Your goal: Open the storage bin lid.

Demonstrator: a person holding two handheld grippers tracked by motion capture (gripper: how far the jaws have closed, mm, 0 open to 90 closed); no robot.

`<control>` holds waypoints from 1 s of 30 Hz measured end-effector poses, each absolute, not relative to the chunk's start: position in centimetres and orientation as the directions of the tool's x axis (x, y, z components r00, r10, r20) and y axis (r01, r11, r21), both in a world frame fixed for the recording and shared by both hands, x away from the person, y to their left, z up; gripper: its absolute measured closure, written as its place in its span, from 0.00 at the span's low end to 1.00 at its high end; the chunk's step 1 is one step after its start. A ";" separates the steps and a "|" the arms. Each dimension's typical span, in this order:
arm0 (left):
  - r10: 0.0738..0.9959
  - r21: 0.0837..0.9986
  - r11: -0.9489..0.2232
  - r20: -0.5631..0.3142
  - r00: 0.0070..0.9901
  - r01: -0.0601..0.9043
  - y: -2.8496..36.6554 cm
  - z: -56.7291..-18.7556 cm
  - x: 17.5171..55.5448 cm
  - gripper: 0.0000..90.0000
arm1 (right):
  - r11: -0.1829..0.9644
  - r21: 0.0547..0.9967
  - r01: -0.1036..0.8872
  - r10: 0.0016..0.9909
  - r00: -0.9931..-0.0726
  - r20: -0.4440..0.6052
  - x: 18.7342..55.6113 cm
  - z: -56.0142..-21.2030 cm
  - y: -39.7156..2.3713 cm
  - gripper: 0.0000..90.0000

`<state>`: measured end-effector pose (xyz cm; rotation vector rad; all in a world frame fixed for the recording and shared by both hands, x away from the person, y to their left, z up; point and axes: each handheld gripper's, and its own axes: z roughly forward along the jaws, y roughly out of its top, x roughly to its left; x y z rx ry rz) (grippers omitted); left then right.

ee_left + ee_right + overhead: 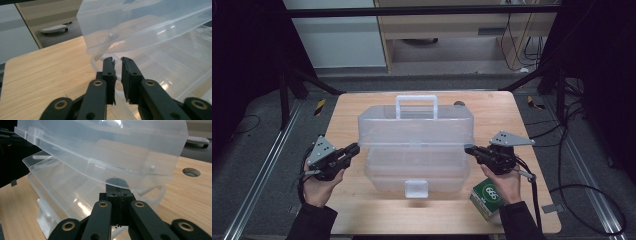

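A clear plastic storage box (414, 150) sits at the middle of a light wooden counter (357, 210). Its lid section (416, 125), topped by an upright white carry handle (416, 106), is raised and tilted back above the base. The base tray (417, 172), divided into compartments, lies open below the lid. A clear latch (416, 188) hangs at the base's near edge.

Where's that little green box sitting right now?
In the high view the green box sits near the table's front right corner, just under the person's right hand and beside the clear plastic toolbox.
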<state>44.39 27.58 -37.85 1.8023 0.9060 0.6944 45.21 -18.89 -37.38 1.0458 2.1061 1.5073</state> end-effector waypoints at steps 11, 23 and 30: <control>0.825 0.929 -0.284 0.110 0.554 0.238 26.3 -38.1 45.3 0.71 | 0.167 0.915 0.366 0.730 -0.670 0.135 45.2 -37.3 -18.9 1.00; 0.824 0.940 -0.274 0.119 0.555 0.205 25.7 -37.8 46.1 0.69 | 0.175 0.914 0.366 0.729 -0.672 0.130 45.3 -37.4 -18.8 1.00; 0.824 0.939 -0.287 0.141 0.548 0.190 25.5 -37.7 45.9 0.71 | 0.179 0.908 0.378 0.727 -0.673 0.137 45.3 -37.4 -18.7 0.99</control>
